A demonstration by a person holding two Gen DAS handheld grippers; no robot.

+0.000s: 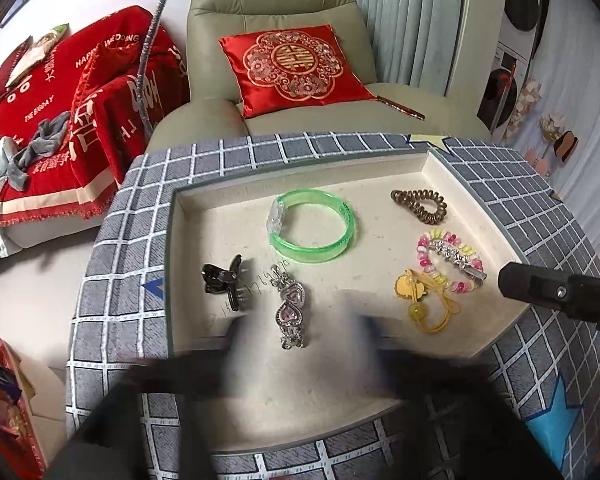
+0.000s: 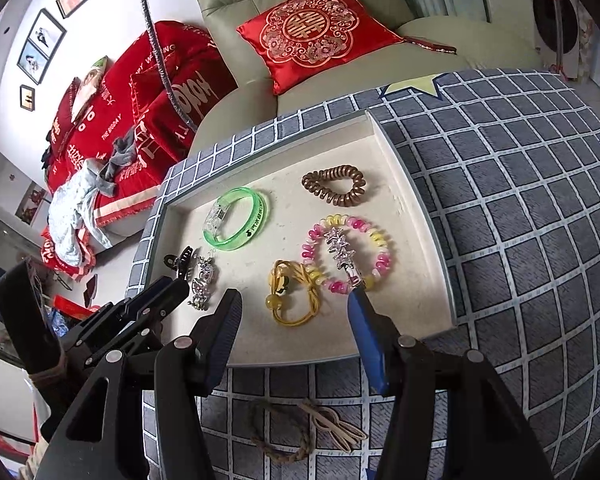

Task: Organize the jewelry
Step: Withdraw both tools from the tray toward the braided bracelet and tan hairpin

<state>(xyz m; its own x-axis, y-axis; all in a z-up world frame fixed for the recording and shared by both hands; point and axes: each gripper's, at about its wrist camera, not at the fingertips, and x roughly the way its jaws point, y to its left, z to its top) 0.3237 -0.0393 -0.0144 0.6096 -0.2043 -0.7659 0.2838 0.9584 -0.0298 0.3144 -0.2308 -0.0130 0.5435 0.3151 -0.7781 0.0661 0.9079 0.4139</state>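
A shallow cream tray (image 1: 204, 200) (image 2: 428, 248) on a checked cloth holds a green bangle (image 1: 312, 224) (image 2: 236, 220), a brown coil tie (image 1: 420, 204) (image 2: 334, 184), a pink-yellow bead bracelet with a silver clip (image 1: 454, 258) (image 2: 346, 254), a yellow hair tie (image 1: 424, 300) (image 2: 292, 296), a black claw clip (image 1: 224, 282) (image 2: 178, 262) and a silver heart clip (image 1: 290, 306) (image 2: 202, 280). My left gripper (image 1: 296, 332) is blurred, open and empty above the heart clip. My right gripper (image 2: 296, 312) is open and empty over the yellow tie.
A braided brown tie (image 2: 280, 432) and a tan hairpin (image 2: 336, 424) lie on the cloth in front of the tray. A green armchair with a red cushion (image 1: 292, 68) stands behind the table. A red-covered sofa (image 1: 60, 112) is at the left.
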